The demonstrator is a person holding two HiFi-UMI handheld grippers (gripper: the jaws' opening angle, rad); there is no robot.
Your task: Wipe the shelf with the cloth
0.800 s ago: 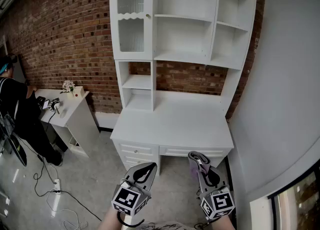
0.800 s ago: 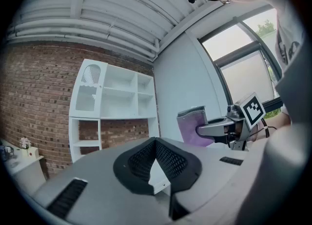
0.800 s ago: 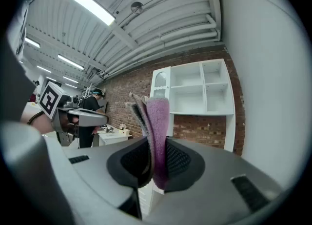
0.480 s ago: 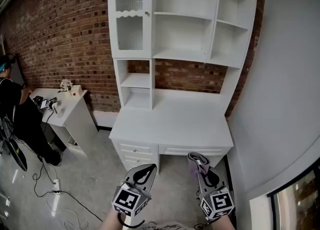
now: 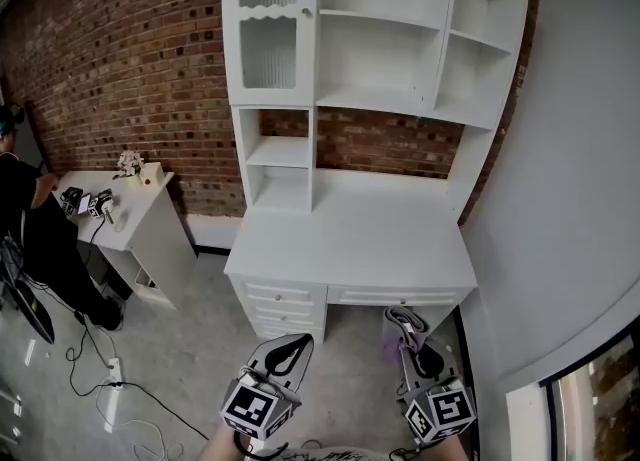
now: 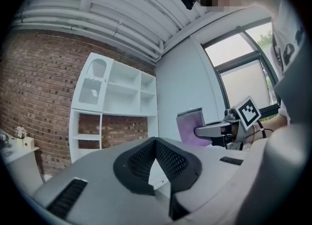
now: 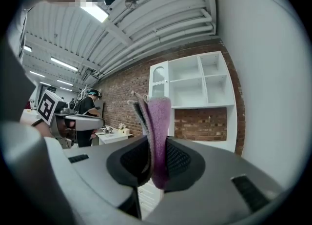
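Two grippers sit low in my head view, side by side, over the grey floor (image 5: pixel 180 349) in front of the desk and touching no furniture. The left gripper (image 5: pixel 283 347) has its jaws closed tip to tip with nothing between them; its own view confirms the pads meeting at a point. The right gripper (image 5: pixel 405 324) is clamped on the cloth (image 7: pixel 157 116), a folded purple and grey piece that stands upright between the pads and rises above the jaw tips. The shelf (image 5: pixel 385 99), a white unit of open compartments with a ribbed glass door (image 5: pixel 268 39) at its upper left, stands on the white desk (image 5: pixel 350 239) against a brick wall (image 5: pixel 120 69), well apart from the cloth. Drawers (image 5: pixel 285 304) run under the desk top. Left of the desk I note a small white side table (image 5: pixel 135 224) carrying small objects, and a person (image 5: pixel 30 239) in dark clothing beside it.
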